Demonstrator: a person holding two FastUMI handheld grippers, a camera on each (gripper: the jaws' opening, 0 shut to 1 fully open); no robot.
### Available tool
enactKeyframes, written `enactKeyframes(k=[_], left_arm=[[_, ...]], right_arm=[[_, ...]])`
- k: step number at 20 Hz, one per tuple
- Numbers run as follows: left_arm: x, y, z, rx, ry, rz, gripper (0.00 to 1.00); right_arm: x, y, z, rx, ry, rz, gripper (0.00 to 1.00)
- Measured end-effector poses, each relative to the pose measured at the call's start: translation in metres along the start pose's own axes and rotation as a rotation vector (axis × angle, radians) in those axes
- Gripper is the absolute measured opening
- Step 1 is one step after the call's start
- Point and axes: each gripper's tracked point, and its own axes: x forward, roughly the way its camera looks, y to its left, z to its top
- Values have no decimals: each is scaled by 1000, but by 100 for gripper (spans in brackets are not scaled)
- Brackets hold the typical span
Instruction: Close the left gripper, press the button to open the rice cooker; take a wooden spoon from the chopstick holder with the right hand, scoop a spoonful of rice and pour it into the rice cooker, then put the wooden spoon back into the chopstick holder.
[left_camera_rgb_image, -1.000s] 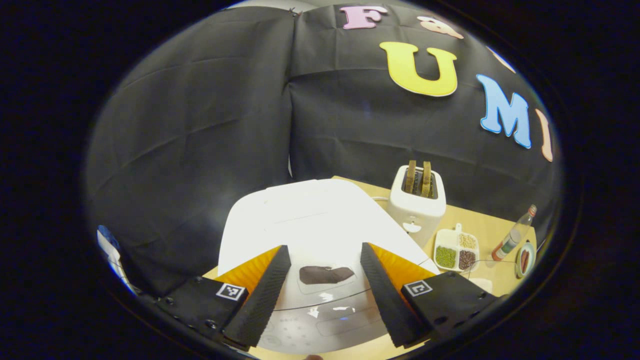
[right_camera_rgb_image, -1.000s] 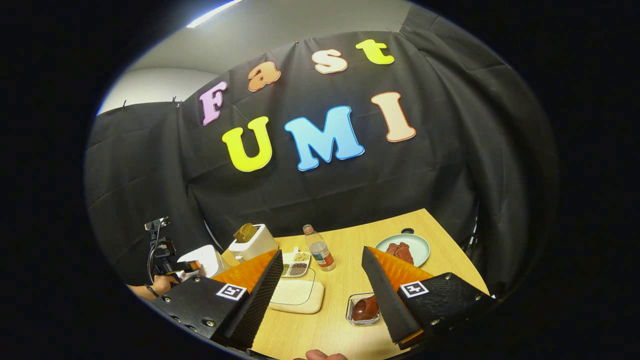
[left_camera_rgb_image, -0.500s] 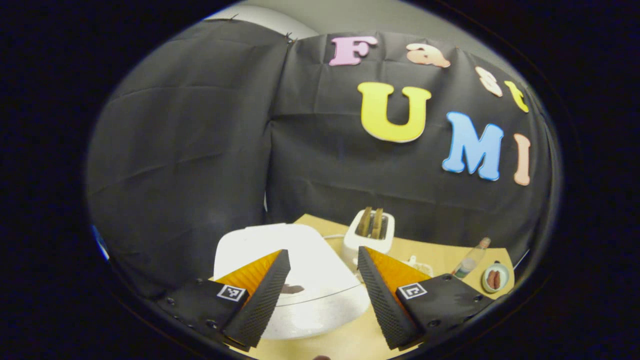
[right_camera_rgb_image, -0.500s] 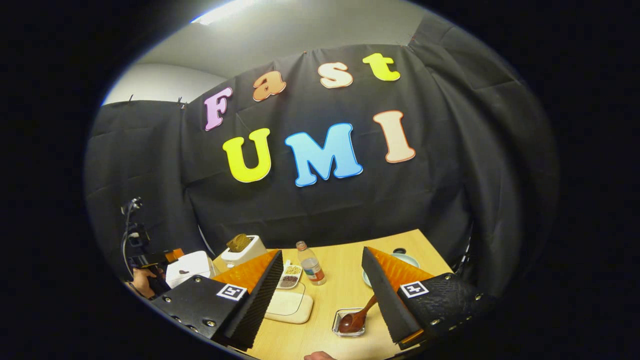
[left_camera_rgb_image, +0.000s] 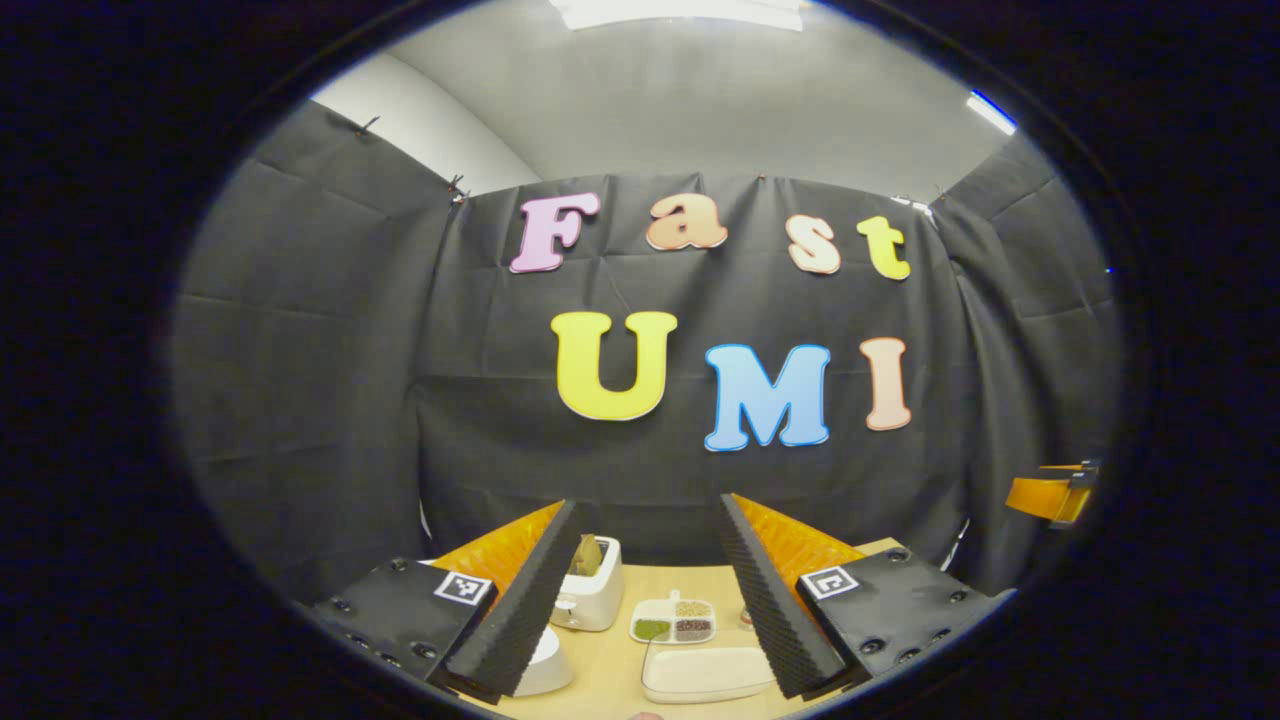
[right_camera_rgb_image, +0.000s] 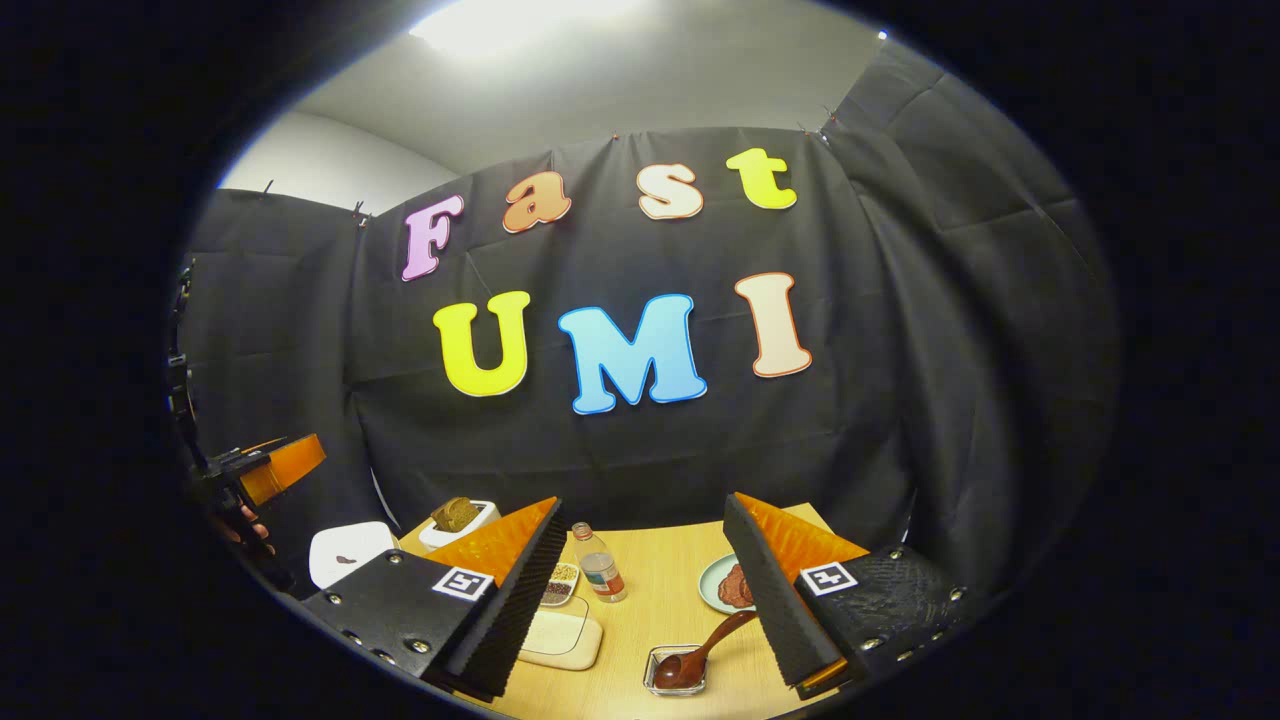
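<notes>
Rice cooker (right_camera_rgb_image: 345, 552) sits closed, left of the right gripper (right_camera_rgb_image: 640, 590), whose jaws gape empty; wooden spoon (right_camera_rgb_image: 700, 655) lies between them. Left gripper (left_camera_rgb_image: 640, 595) gapes empty too.

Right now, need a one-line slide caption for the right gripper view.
Open right gripper held above the table, wooden spoon resting in its holder, rice cooker lid closed.

This is a recording booth made to look like a small kitchen. Black cloth (right_camera_rgb_image: 900, 330) hangs as walls on every side, under a plain grey ceiling with a bright lamp (right_camera_rgb_image: 500, 20). On the wooden tabletop (right_camera_rgb_image: 660, 600) stand kitchen things: a white toaster (left_camera_rgb_image: 590, 595), a divided dish of beans (left_camera_rgb_image: 673, 622), a bottle (right_camera_rgb_image: 598, 563), a plate of meat (right_camera_rgb_image: 728, 585).
</notes>
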Motion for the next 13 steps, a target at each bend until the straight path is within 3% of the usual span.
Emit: enactKeyframes(k=[4, 5, 6, 7, 8, 12, 13], left_arm=[[-17, -23, 6, -1, -15, -45, 94], [-17, -21, 0, 0, -3, -45, 92], [-17, -20, -3, -5, 5, -51, 92], [-17, -21, -1, -12, 12, -54, 96], [-18, -19, 0, -17, 13, -52, 92], [-20, -16, 6, -18, 6, -53, 95], [-21, -15, 5, -13, 3, -55, 95]], right_arm=[[-5, 6, 13, -14, -40, -9, 96], [-6, 9, 15, -16, -44, -10, 99], [-7, 10, 17, -13, -47, -11, 95], [-7, 12, 19, -9, -51, -9, 95], [-8, 13, 20, -8, -54, -9, 95], [-4, 21, 30, -18, -69, -10, 95], [-4, 23, 32, -20, -75, -11, 99]])
